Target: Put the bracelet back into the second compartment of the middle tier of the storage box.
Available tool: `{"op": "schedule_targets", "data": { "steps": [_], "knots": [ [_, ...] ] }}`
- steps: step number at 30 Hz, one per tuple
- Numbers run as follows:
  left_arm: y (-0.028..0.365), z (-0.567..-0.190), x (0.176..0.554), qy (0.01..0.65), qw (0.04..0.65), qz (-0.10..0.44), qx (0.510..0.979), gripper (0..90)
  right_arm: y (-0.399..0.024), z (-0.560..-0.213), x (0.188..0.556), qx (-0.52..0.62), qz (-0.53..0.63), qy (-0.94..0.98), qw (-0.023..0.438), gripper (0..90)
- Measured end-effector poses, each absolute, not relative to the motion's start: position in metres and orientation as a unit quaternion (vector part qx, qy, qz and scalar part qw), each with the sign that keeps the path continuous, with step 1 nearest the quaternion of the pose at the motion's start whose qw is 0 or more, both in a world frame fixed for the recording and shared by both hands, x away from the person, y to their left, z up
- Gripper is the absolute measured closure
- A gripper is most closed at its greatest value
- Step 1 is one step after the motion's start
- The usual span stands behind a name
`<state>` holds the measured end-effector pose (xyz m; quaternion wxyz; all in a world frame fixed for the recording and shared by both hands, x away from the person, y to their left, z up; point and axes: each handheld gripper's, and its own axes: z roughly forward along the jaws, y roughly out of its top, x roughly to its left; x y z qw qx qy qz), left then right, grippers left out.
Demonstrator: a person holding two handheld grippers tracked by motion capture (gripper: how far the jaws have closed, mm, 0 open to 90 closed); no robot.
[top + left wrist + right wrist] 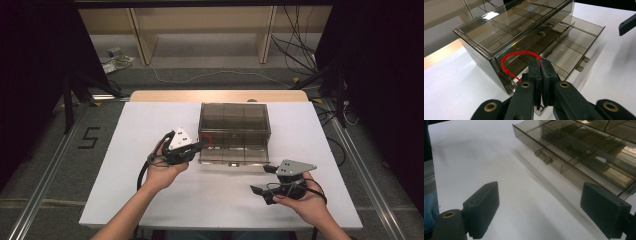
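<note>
A smoky clear plastic drawer box [234, 117] stands mid-table with its lower drawer [235, 154] pulled out toward me. My left gripper [201, 145] is at the drawer's left end, shut on one end of a red cable tie [206, 137]. In the left gripper view the jaws [540, 64] pinch the red cable tie [517, 53], which loops over the drawer's [574, 50] corner compartment. My right gripper [263, 179] is held low at the front right, open with nothing in it. Its jaws [541, 195] frame bare table, and the drawer's knob [544, 157] lies ahead.
The white table top [150, 120] has free room left, right and in front of the box. Behind the table are a wooden bench [205, 30] and loose cables [300, 55] on the floor. A jaw of the right gripper [627, 25] pokes into the left gripper view.
</note>
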<state>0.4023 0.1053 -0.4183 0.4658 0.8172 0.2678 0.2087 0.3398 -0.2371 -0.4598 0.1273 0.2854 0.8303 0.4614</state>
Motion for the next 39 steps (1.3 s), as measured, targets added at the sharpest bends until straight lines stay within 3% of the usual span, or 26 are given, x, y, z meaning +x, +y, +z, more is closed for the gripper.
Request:
{"op": "schedule_targets", "data": {
  "steps": [39],
  "knots": [
    [0.093,-0.416,0.400,0.258,0.467,0.197,0.823,88.0,-0.236,-0.460,0.340,0.283,0.462,0.831,0.127,16.2]
  ]
}}
